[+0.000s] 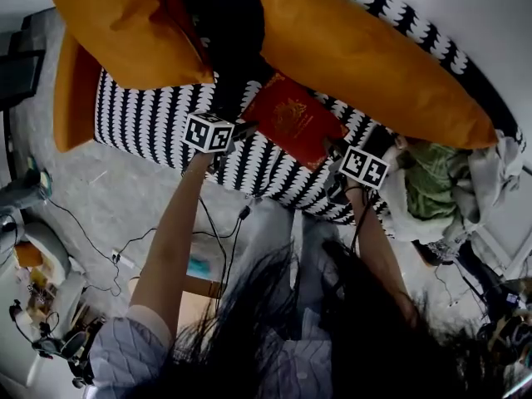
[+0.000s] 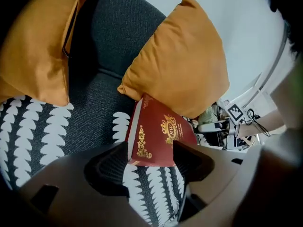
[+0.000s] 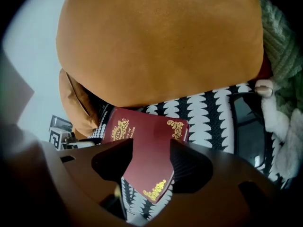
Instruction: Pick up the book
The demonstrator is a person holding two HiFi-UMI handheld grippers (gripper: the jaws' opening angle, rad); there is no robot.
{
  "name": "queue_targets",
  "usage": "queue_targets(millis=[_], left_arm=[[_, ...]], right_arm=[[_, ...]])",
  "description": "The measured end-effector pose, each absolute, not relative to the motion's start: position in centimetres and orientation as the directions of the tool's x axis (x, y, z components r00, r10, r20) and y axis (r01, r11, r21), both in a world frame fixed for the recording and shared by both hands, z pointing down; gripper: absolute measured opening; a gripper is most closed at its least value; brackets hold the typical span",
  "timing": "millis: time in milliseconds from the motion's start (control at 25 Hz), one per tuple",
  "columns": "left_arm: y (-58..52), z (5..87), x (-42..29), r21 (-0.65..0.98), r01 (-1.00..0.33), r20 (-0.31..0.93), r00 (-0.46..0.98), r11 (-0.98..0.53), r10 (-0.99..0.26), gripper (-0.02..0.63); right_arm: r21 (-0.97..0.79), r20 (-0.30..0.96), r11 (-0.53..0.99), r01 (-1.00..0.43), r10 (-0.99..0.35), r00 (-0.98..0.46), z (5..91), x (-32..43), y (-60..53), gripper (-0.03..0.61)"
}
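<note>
A dark red book (image 1: 295, 119) with gold ornaments lies flat on the black-and-white patterned sofa seat (image 1: 141, 119), between two orange cushions. My left gripper (image 1: 241, 133) is at the book's left corner, jaws open. In the left gripper view that corner of the book (image 2: 158, 136) shows in the gap of the left gripper (image 2: 150, 157), and the pads do not press on it. My right gripper (image 1: 337, 150) is at the book's right corner, also open. In the right gripper view the book (image 3: 147, 141) lies between and below the jaws of the right gripper (image 3: 151, 157), not clamped.
One orange cushion (image 1: 125, 27) leans at the back left, a larger one (image 1: 366, 56) at the back right, close over the book's far edge. A heap of green and white cloth (image 1: 436, 181) lies at the sofa's right end. Cables (image 1: 125, 252) run over the grey floor.
</note>
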State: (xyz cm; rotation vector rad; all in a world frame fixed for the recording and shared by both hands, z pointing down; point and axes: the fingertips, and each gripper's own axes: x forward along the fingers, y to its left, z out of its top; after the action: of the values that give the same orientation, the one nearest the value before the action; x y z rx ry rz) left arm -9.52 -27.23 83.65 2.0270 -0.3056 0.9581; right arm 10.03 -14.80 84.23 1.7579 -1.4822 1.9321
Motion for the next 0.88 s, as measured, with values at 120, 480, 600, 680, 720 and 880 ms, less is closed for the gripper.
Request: queue_targets(millis=[120,480,600,680,720,880], left_arm=[[-27.7,84.2,-8.8,0.59,-0.515,0.735,0.662,-0.622,0.15,0.29],[-27.0,87.3,-9.8,0.64,-0.514,0.728,0.645,-0.571,0.234,0.301],[-26.4,87.7,-9.5,0.652,-0.493,0.719,0.644,-0.575,0.262,0.301],[-26.3,87.9,-9.5,0.658,-0.482,0.714,0.642,-0.579,0.278,0.302],[-26.3,88.0,-9.4,0.661,-0.479,0.712,0.644,-0.578,0.281,0.302],[-26.2,88.0,-8.9,0.676,-0.468,0.699,0.653,-0.57,0.292,0.304]], right_arm=[[-0.532,0.83,-0.487,-0.692,-0.46,-0.314,84.9,10.1,-14.4,0.242],[-0.552,0.819,-0.516,-0.655,-0.485,-0.307,84.8,10.1,-13.4,0.252],[-0.554,0.818,-0.516,-0.653,-0.484,-0.311,85.0,10.5,-13.2,0.252],[-0.549,0.819,-0.51,-0.662,-0.487,-0.303,84.9,10.8,-13.2,0.252],[-0.547,0.819,-0.522,-0.655,-0.495,-0.29,84.9,11.0,-13.2,0.252],[-0.555,0.819,-0.618,-0.557,-0.522,-0.236,85.2,12.3,-11.6,0.252]])
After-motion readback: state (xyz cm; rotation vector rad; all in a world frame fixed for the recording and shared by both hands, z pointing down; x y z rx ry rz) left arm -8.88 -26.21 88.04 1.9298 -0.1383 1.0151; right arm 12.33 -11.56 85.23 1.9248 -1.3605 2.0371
